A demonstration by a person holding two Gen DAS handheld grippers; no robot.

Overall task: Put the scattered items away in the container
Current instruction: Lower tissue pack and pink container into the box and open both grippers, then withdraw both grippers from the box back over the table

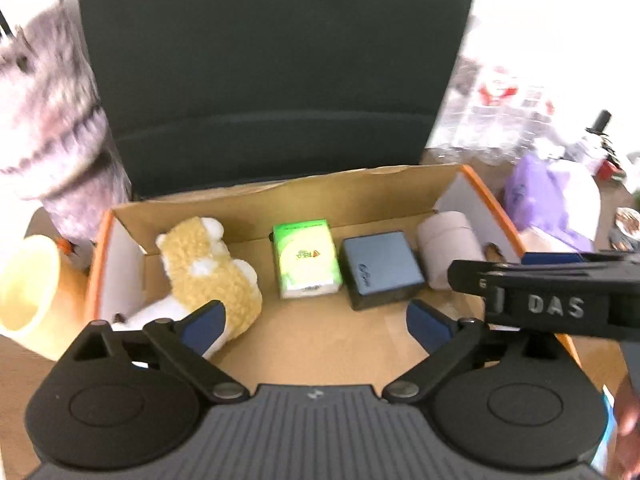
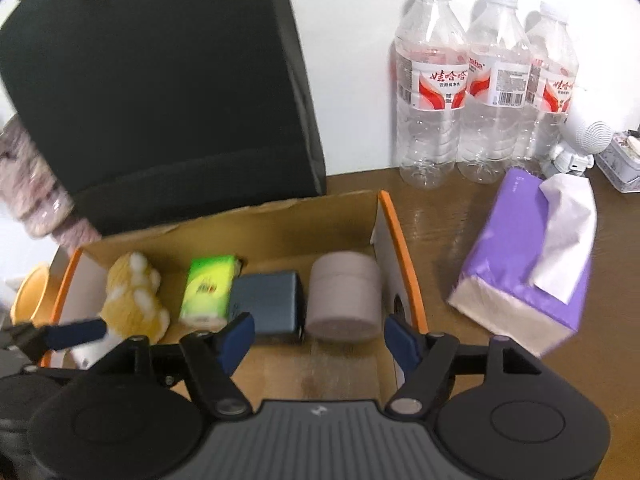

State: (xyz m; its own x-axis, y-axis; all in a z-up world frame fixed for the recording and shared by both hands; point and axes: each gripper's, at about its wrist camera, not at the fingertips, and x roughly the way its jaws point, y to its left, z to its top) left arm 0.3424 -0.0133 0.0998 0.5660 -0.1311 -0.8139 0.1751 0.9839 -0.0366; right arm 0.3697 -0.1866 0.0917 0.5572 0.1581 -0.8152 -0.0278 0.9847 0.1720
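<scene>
The brown wooden counter [image 2: 448,224] carries an open cardboard box with orange-edged end flaps [image 1: 304,188], backed by a large black upright panel [image 2: 160,80]. Inside the box, in a row along the far wall, lie a tan-and-white plush toy animal [image 1: 208,272], a green tissue packet [image 1: 305,258], a dark blue rectangular case [image 1: 380,268] and a pale grey-pink cylindrical roll [image 1: 444,252], each just beside its neighbour.

Both tools hover over the box's near half. The left hand-held gripper [image 1: 316,326] has its jaws spread apart and holds nothing; the right hand-held gripper [image 2: 320,338] is likewise spread and empty.

The step in hand looks like a release over the box or a search for the next item. Outside the box, a purple soft pack of facial tissues [image 2: 532,256] lies on the counter to the right, and a pale yellow cup [image 1: 28,292] sits on its side to the left. If either counts as scattered, the next move calls for the nearer gripper to swing out over the box wall and close across the item. Three clear plastic water bottles [image 2: 484,84] stand behind, upright.
</scene>
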